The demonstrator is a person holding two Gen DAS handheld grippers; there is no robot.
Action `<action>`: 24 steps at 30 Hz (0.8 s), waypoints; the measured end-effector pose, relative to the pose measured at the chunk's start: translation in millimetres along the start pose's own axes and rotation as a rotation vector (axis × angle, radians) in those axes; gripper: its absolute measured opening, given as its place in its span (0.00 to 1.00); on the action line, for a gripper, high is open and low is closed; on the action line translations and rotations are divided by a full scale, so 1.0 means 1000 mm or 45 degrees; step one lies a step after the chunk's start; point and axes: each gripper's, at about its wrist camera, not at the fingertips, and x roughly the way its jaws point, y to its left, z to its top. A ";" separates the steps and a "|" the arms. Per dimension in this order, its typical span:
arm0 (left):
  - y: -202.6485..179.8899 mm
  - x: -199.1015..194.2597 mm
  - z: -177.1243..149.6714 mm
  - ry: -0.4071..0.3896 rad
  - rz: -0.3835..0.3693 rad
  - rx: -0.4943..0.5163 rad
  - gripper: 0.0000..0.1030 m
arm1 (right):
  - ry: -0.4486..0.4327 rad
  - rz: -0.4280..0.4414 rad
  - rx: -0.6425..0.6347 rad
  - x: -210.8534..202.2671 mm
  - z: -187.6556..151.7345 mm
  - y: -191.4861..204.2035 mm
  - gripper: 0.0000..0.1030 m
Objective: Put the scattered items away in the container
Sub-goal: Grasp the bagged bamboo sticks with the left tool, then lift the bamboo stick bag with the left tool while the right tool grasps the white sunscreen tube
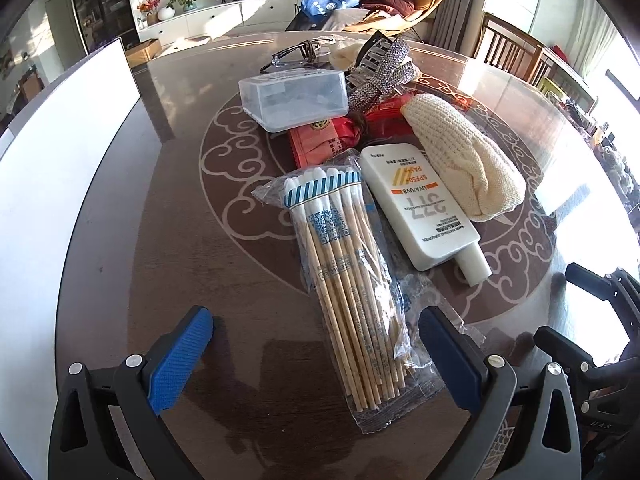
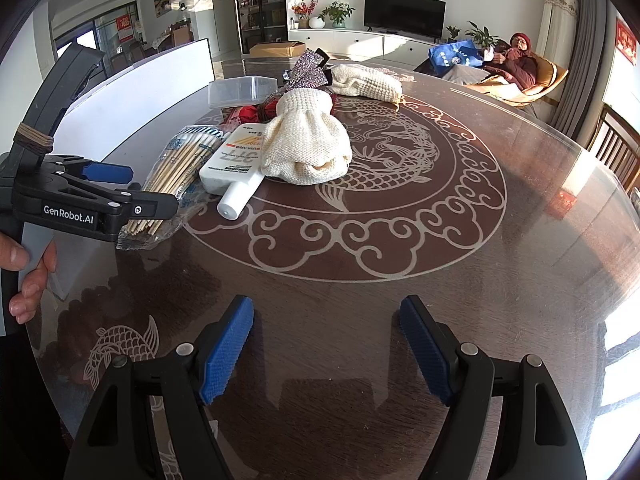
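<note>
The left gripper (image 1: pixel 316 344) gaped around the cotton-swab pack (image 1: pixel 352 280) — untouched; the right gripper (image 2: pixel 326 344) hung spread, empty, above the table (image 2: pixel 440 280).

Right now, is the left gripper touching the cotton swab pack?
Apart. In the left wrist view, the left gripper stands open around the cotton swab pack, bare table visible beside each pad.

Black plastic left gripper (image 2: pixel 116 184) with ribbed blue pads (image 1: pixel 180 360), silver screws, white "GenRobot.AI" lettering, twine wrapped round its upright; bare-skinned hand (image 2: pixel 28 276) at frame left. Right gripper (image 2: pixel 326 350) matches.
</note>
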 end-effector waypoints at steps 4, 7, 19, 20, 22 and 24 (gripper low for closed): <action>0.000 0.005 0.010 -0.001 0.033 0.014 1.00 | 0.000 0.000 0.000 0.000 0.000 0.000 0.75; 0.004 0.016 0.019 0.014 0.058 -0.003 1.00 | 0.000 0.000 0.000 0.000 0.000 0.000 0.75; 0.030 0.001 0.021 -0.060 0.101 -0.060 0.38 | -0.001 0.000 0.001 0.000 0.000 0.000 0.75; 0.037 -0.004 0.012 -0.051 0.106 -0.058 0.38 | -0.001 0.000 0.001 0.000 0.000 0.000 0.75; 0.048 -0.017 -0.007 -0.032 0.099 -0.056 0.38 | -0.001 0.000 0.000 0.001 0.000 0.000 0.75; 0.057 -0.027 -0.022 -0.017 0.088 -0.069 0.38 | -0.001 0.000 0.000 0.001 0.000 0.000 0.75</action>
